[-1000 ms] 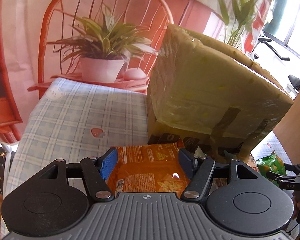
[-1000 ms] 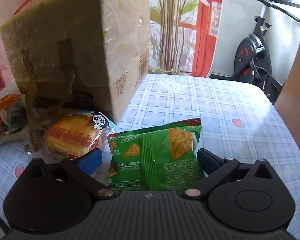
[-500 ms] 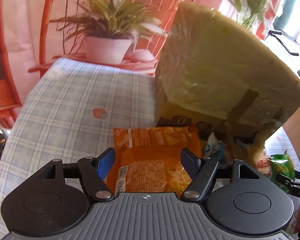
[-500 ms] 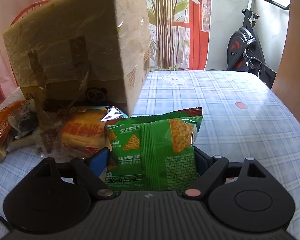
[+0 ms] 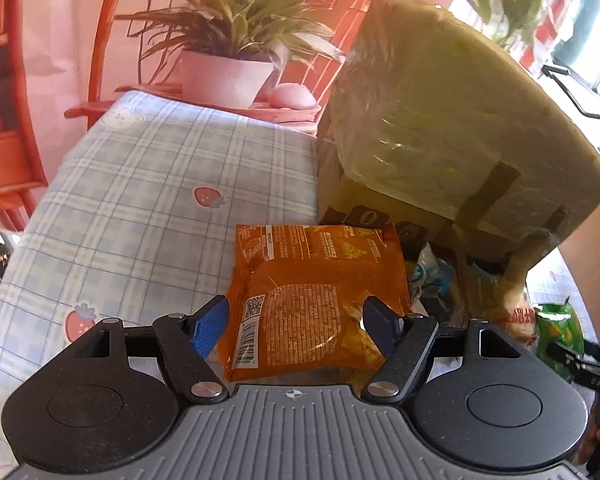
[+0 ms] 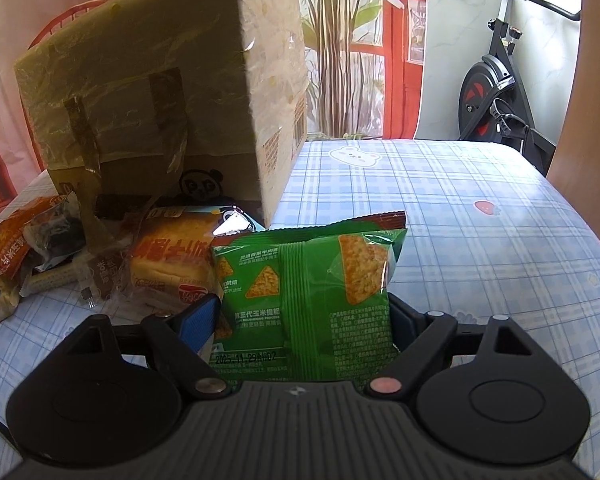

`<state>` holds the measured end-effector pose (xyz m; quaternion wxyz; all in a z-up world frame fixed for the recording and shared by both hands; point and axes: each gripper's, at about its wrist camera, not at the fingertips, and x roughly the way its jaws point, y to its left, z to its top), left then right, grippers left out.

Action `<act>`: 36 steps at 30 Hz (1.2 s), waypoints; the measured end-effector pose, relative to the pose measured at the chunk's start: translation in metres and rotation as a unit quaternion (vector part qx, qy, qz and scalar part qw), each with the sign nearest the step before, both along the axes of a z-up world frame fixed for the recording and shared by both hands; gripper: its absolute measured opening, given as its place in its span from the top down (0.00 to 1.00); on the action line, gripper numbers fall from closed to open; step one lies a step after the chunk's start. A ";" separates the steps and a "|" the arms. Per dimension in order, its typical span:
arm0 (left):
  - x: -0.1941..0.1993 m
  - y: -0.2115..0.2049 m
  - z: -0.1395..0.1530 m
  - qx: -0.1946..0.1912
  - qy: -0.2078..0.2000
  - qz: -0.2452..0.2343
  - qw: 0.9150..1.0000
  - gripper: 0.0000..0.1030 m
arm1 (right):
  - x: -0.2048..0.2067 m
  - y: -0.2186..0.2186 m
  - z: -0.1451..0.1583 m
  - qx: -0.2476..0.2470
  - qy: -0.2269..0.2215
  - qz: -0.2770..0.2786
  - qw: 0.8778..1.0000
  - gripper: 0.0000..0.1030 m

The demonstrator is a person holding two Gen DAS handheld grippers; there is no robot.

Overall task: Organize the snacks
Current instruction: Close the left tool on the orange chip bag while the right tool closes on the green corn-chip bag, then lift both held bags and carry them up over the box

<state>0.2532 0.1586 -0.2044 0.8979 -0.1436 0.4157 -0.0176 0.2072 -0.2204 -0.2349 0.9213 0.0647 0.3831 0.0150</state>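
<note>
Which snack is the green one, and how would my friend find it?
Find the big cardboard box on the checked tablecloth. At the foot of its front corner, right of the bread pack, lies the green bag, between the right gripper's fingers. It is the only green packet, with golden triangle chips pictured on it; its neighbours are orange.

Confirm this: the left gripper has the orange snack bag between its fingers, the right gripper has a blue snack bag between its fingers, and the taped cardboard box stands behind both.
One detail is wrong: the snack bag between the right gripper fingers is green, not blue, as the right wrist view shows. The left gripper does have the orange snack bag between its fingers, and the taped cardboard box stands behind both.
</note>
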 end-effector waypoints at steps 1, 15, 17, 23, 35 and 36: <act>0.000 0.000 0.000 0.002 0.002 -0.002 1.000 0.26 | 0.000 0.000 0.000 0.000 0.000 0.000 1.000 0.15; 0.041 -0.002 -0.015 -0.037 0.024 0.007 0.999 0.09 | -0.002 0.002 -0.001 -0.005 0.000 0.006 1.000 0.15; 0.044 -0.006 -0.016 -0.030 0.021 0.006 0.999 0.08 | -0.003 0.002 -0.002 -0.005 -0.001 0.007 1.000 0.15; 0.050 -0.009 -0.020 -0.018 0.019 -0.004 1.000 0.01 | -0.003 0.003 -0.003 -0.007 -0.001 0.008 1.000 0.15; 0.052 0.003 -0.039 -0.064 0.036 0.005 0.997 0.00 | -0.003 0.003 -0.004 -0.009 0.000 0.009 1.000 0.15; 0.052 0.003 -0.039 -0.065 0.035 0.005 0.997 0.00 | -0.002 0.002 -0.003 -0.009 0.000 0.010 1.000 0.15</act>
